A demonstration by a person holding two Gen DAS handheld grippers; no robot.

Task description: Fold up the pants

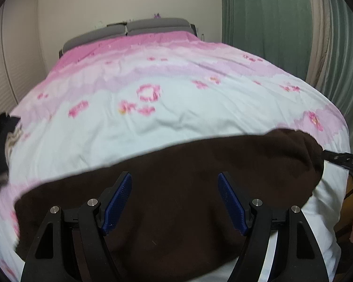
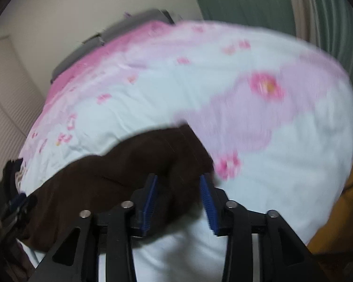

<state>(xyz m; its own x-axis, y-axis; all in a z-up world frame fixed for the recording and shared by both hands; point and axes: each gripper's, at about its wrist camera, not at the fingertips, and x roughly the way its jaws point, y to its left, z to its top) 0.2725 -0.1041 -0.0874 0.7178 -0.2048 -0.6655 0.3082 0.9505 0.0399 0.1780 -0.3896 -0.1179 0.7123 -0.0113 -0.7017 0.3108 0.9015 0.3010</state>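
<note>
Two tongs hover over brown pants (image 1: pixel 176 188) spread on the bed (image 1: pixel 153 122): your left tongs (image 1: pixel 175 202) gape, gripping nothing, while your right tongs (image 2: pixel 178 199) stand half-spread astride a bunched end, pads apparently clear, likely readying a fold.

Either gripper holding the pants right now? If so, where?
Neither. The left gripper is open above the brown pants; the right gripper straddles their bunched end, pads clear.
</note>
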